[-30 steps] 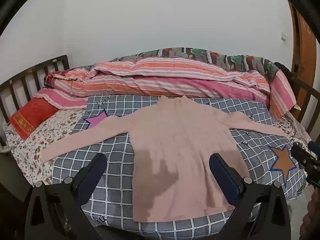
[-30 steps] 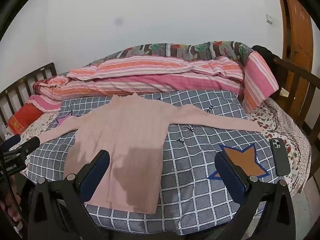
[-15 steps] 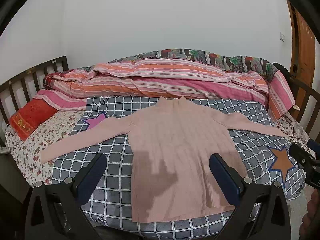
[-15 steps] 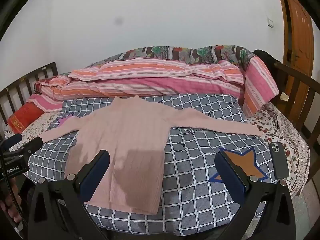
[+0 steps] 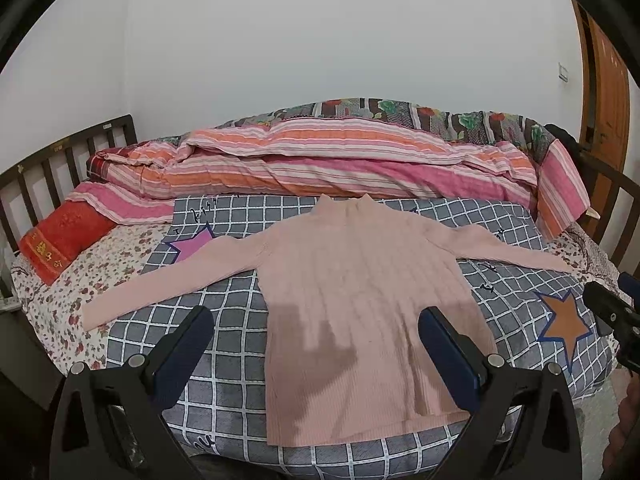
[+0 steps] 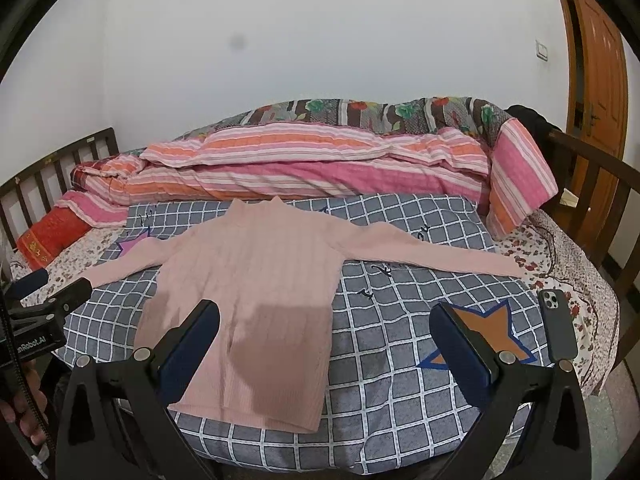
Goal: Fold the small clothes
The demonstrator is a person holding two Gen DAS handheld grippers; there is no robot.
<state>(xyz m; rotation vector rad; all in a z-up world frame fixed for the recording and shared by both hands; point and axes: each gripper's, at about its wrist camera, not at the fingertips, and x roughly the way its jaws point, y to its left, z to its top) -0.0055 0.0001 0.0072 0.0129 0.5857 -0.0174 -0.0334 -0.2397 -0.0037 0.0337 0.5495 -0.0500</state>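
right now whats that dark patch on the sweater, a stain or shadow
Likely a shadow: in the left wrist view it falls low on the sweater between the open fingers; in the right wrist view it shows in the same place; fisheye bends both frames' edges.

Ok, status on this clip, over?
Left claw open, right claw open, both empty. Pink ribbed knit sweater flat, unfolded. Black phone beside it.

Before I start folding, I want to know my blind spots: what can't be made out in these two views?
- Sweater: the hem's right corner is hidden behind the left gripper's finger in the left view.
- Phone: its lower end is covered by the right gripper's frame in the right view; it is absent from the left view.
- Blanket: the near edge is cut off by both gripper frames.
- Blanket lettering: too small to read.
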